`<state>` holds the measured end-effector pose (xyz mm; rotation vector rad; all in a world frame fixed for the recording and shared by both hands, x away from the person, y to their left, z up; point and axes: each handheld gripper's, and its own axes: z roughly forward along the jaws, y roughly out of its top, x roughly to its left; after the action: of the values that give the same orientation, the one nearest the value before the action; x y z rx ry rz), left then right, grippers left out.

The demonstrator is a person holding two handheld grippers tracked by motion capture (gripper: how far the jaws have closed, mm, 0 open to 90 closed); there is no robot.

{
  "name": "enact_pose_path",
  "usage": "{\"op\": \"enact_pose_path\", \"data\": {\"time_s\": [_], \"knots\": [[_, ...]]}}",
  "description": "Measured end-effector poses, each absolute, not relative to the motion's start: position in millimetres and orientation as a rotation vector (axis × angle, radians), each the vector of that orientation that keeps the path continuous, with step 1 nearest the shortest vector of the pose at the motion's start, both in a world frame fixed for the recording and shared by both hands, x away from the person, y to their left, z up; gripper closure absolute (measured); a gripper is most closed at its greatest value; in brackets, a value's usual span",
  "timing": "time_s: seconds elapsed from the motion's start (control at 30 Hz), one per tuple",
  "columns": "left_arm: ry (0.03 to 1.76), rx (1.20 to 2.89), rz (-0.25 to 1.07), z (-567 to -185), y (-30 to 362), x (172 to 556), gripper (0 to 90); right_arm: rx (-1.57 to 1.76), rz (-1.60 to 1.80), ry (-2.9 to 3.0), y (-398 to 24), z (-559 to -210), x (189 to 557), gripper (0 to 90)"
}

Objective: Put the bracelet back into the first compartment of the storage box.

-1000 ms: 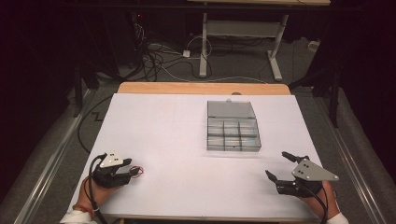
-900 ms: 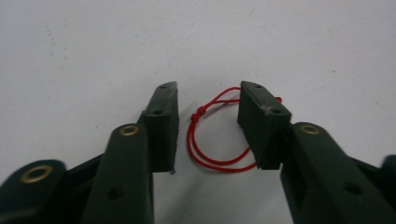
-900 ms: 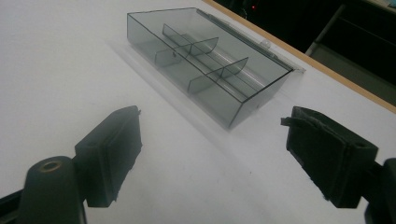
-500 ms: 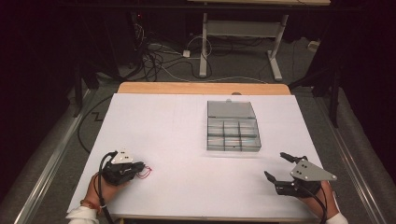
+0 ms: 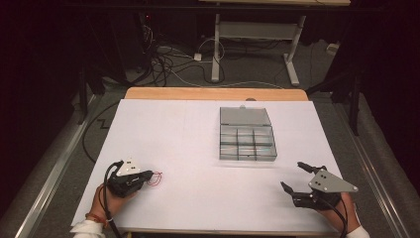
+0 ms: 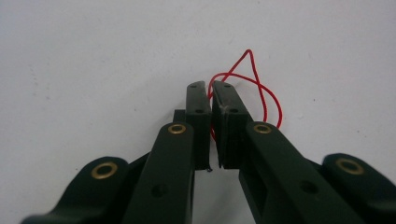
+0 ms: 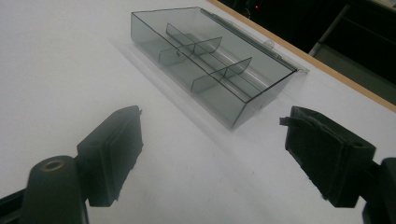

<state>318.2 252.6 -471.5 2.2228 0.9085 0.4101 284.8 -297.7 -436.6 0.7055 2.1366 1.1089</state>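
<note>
White worktop (image 5: pixel 198 148) first, w/ the clear compartment box (image 5: pixel 246 141) well ahead of my right claw (image 5: pixel 297 177), which sits spread and empty. My left claw (image 5: pixel 148 177) has just been closing; its jaws are now pressed together on the red wire loop (image 6: pixel 261 93) (most of it pokes out past the tips). So I reckon the pick is made; next, lift & carry toward the box.

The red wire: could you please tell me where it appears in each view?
High view: the red wire lies lower left, at the left tool's tip.
Left gripper view: centre, looping out from between the shut jaws.
Right gripper view: the box and white table instead.
Shared landmark: the white table.
</note>
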Motion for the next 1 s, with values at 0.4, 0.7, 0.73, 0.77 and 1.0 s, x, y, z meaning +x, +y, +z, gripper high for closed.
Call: {"op": "enact_pose_path", "data": {"time_s": [0.4, 0.7, 0.73, 0.77, 1.0], "knots": [[0.895, 2.152, 0.46, -459.9, 250.3, 317.1, 83.4, 0.706, 1.112, 2.129, -298.2, -435.6, 284.1, 20.0], [0.845, 2.141, 0.518, -451.1, 237.8, 320.3, 83.4, 0.704, 1.114, 2.127, -298.0, -435.9, 283.5, 19.4], [0.845, 2.141, 0.518, -451.1, 237.8, 320.3, 83.4, 0.701, 1.113, 2.127, -298.2, -435.9, 283.4, 19.3], [0.834, 2.139, 0.518, -450.0, 235.8, 321.4, 83.4, 0.702, 1.116, 2.127, -298.3, -436.0, 283.3, 19.0], [0.788, 2.144, 0.511, -444.2, 223.1, 328.8, 83.4, 0.709, 1.137, 2.119, -297.5, -436.0, 281.7, 17.6]]}}
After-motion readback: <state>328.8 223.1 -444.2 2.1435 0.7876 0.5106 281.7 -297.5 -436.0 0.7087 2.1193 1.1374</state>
